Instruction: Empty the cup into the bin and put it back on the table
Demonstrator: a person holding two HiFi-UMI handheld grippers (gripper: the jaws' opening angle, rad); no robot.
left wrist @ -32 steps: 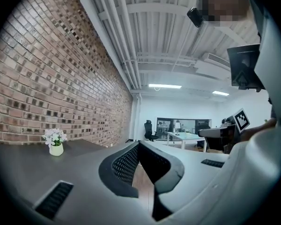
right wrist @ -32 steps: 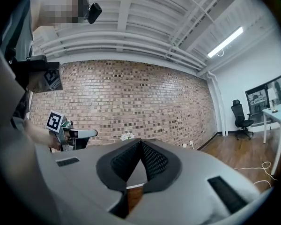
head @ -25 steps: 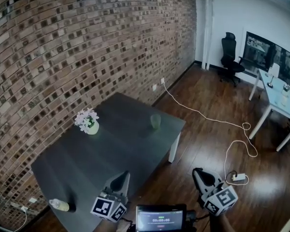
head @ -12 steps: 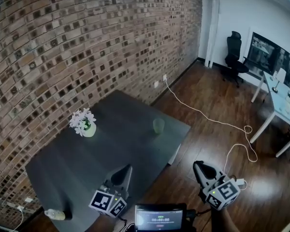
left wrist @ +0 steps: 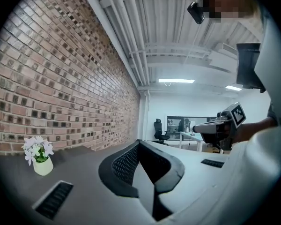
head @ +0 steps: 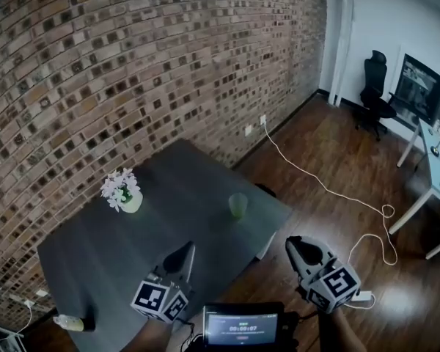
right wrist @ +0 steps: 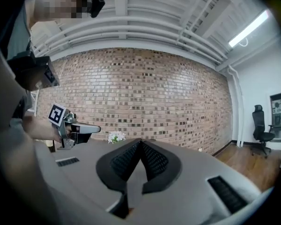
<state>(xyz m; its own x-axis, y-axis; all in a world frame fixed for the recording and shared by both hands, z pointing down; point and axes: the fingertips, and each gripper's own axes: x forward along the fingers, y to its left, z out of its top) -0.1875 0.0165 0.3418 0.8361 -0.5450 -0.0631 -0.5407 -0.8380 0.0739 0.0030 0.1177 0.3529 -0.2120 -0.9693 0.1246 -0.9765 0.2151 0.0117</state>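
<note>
A translucent green cup stands upright near the right edge of the dark grey table. My left gripper hovers over the table's near edge, its jaws shut with nothing between them, well short of the cup. My right gripper hangs over the wooden floor, right of the table and below the cup, also shut and empty. In the left gripper view the closed jaws point along the table, and the right gripper shows beyond. The right gripper view shows its own closed jaws and the left gripper.
A white vase of flowers stands on the table near the brick wall. A bottle lies at the near left corner. A white cable and power strip lie on the floor. A white desk and office chair stand at the far right.
The head view has shifted, so the table and cup sit lower and nearer in the picture. Both grippers stay shut and empty in front of the person.
</note>
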